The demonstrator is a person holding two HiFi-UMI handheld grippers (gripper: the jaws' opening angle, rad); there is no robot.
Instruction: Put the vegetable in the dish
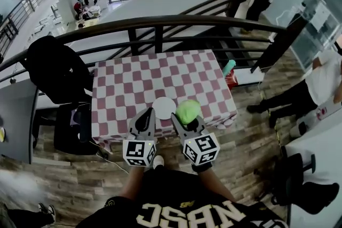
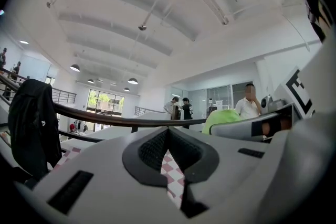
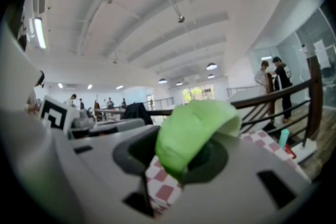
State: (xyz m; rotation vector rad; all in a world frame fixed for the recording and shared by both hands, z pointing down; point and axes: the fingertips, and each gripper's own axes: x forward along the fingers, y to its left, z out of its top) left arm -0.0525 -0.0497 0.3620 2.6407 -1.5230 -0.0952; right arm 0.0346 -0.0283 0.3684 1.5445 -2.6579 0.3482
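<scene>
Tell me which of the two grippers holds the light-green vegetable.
The right gripper: its jaws clamp the light-green rounded vegetable. The left gripper is shut with nothing between its jaws.

Bright, even daylight — fisheye-warped edges

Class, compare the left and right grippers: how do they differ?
The left gripper is shut and empty; the right gripper grips the vegetable, jaws partly apart. The left gripper's tip is left of the dish; the right gripper's is right of it. Both carry marker cubes.
</scene>
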